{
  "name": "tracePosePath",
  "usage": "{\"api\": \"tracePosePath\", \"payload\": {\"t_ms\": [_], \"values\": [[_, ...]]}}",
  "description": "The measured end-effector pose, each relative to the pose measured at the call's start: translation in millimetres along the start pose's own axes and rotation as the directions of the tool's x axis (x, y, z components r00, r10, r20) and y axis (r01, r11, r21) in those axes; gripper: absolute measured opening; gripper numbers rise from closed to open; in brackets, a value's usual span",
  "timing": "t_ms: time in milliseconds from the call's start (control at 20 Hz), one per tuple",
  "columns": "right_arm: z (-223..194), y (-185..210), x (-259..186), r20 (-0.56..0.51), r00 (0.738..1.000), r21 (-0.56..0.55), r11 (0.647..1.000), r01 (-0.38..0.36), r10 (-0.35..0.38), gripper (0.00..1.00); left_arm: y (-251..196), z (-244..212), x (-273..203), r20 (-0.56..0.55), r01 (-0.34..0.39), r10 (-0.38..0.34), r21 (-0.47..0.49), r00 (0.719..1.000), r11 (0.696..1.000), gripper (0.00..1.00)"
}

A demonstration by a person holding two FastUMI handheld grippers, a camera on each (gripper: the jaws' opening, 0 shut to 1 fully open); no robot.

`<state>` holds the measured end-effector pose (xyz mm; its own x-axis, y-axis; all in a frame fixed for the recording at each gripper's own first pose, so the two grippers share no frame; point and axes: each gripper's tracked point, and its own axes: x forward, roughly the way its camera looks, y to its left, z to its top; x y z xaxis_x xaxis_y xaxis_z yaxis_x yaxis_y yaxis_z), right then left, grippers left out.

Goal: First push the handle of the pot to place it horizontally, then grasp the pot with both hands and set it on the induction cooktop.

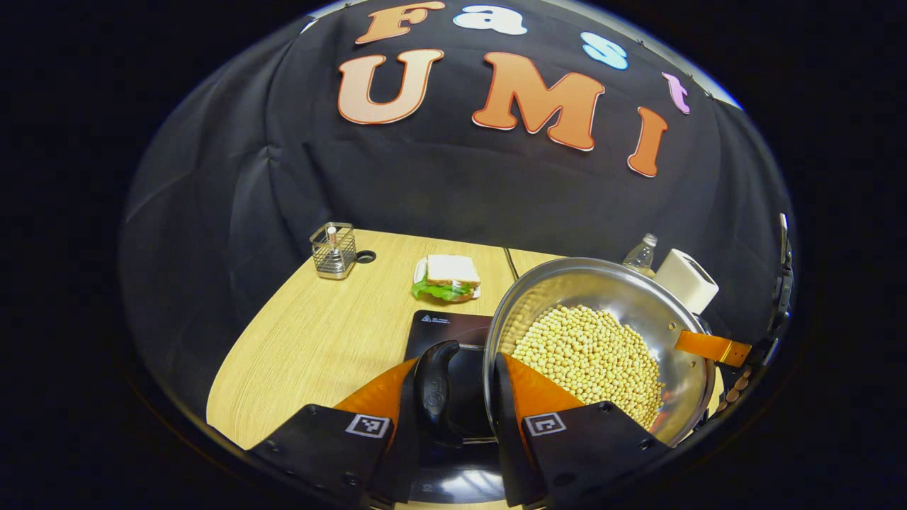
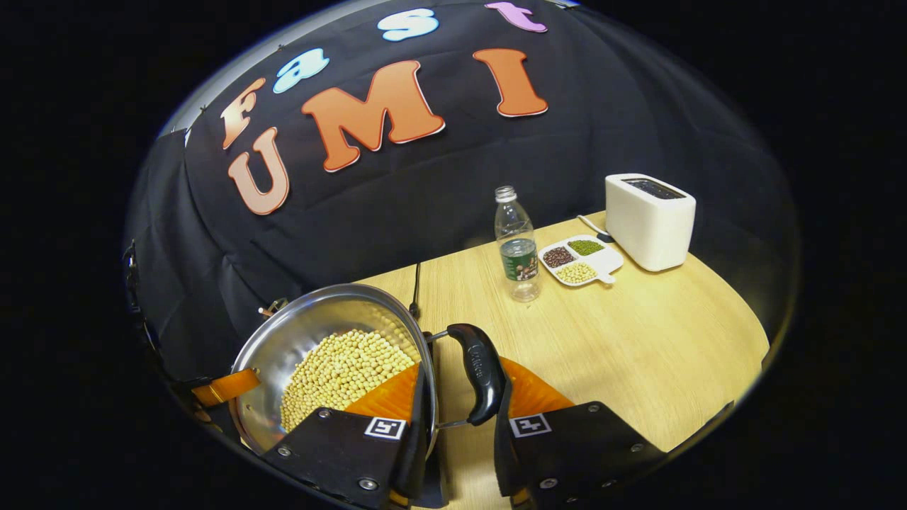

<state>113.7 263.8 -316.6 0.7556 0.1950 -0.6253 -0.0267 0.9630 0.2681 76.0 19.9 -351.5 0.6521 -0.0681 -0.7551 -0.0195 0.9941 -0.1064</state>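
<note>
Pot (image 1: 602, 340) of beans was held above the induction cooktop (image 1: 446, 329). Left hand-held gripper (image 1: 464, 397) clamped one side handle (image 1: 436, 386). Right hand-held gripper (image 2: 460, 404) clamped the opposite handle (image 2: 480, 372).

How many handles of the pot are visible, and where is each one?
2. One handle sits between the left gripper's fingers on the pot; the other handle sits between the right gripper's fingers.

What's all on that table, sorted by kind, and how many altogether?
Cookware: 1, pot
Appliances: 2, cooktop, toaster
Food: 2, sandwich, divided dish
Containers: 2, bottle, wire basket
Total: 7
</note>
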Motion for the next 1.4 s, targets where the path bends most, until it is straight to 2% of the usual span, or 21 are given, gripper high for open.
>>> {"api": "tracePosePath", "payload": {"t_ms": [50, 300, 350, 400, 450, 600, 650, 700, 900, 1000, 1050, 1150, 1200, 1400], "values": [[-2.9, 4.3, 3.8, -0.006, 1.0, -0.001, 1.0, -0.002, 0.002, 0.39, 3.6, -1.2, 3.1, -0.004, -0.003, 0.002, -0.004, 1.0, 1.0, 0.52], [-18.0, 20.9, 24.9, -0.038, 0.999, -0.006, 1.0, -0.016, 0.015, 0.39, 23.9, -7.8, 21.5, -0.018, -0.023, 0.022, -0.015, 1.0, 1.0, 0.58], [-21.7, 23.4, 28.4, -0.047, 0.999, -0.008, 1.0, -0.017, 0.016, 0.39, 27.8, -10.6, 25.0, -0.023, -0.025, 0.024, -0.02, 0.999, 0.999, 0.55], [-24.5, 25.4, 31.7, -0.053, 0.998, -0.009, 1.0, -0.018, 0.018, 0.36, 32.4, -14.3, 27.4, -0.028, -0.026, 0.026, -0.026, 0.999, 0.999, 0.58], [-27.1, 27.8, 34.8, -0.059, 0.998, -0.011, 1.0, -0.019, 0.018, 0.39, 36.9, -18.2, 30.7, -0.033, -0.029, 0.028, -0.032, 0.999, 0.999, 0.55], [-36.5, 33.7, 44.8, -0.084, 0.996, -0.02, 1.0, -0.021, 0.019, 0.39, 47.4, -29.3, 42.2, -0.044, -0.036, 0.035, -0.038, 0.998, 0.999, 0.52], [-39.3, 34.8, 46.4, -0.092, 0.996, -0.021, 1.0, -0.02, 0.018, 0.36, 48.1, -31.4, 45.5, -0.047, -0.037, 0.036, -0.039, 0.998, 0.999, 0.52], [-41.6, 35.4, 48.7, -0.098, 0.995, -0.02, 1.0, -0.019, 0.017, 0.39, 46.6, -33.9, 44.8, -0.052, -0.038, 0.035, -0.042, 0.998, 0.998, 0.52], [-46.9, 35.8, 49.8, -0.112, 0.994, -0.027, 1.0, -0.008, 0.005, 0.41, 46.8, -36.4, 44.8, -0.066, -0.033, 0.03, -0.048, 0.997, 0.998, 0.55], [-50.3, 35.1, 52.2, -0.121, 0.993, -0.028, 1.0, -0.004, 0.001, 0.42, 46.5, -37.6, 43.8, -0.069, -0.028, 0.024, -0.045, 0.997, 0.999, 0.53], [-53.0, 35.1, 51.2, -0.127, 0.992, -0.032, 0.999, -0.007, 0.003, 0.42, 46.5, -38.7, 45.2, -0.071, -0.025, 0.022, -0.046, 0.997, 0.999, 0.57], [-55.9, 37.4, 53.5, -0.14, 0.99, -0.036, 0.999, -0.01, 0.005, 0.45, 46.1, -40.5, 43.1, -0.081, -0.028, 0.024, -0.054, 0.996, 0.998, 0.58], [-57.4, 39.0, 53.5, -0.148, 0.989, -0.039, 0.999, -0.013, 0.007, 0.46, 45.3, -41.9, 44.0, -0.089, -0.031, 0.026, -0.059, 0.996, 0.998, 0.55], [-58.2, 38.2, 52.0, -0.138, 0.99, -0.057, 0.998, -0.017, 0.009, 0.53, 47.3, -41.0, 42.8, -0.086, -0.039, 0.035, -0.045, 0.996, 0.998, 0.61]]}}
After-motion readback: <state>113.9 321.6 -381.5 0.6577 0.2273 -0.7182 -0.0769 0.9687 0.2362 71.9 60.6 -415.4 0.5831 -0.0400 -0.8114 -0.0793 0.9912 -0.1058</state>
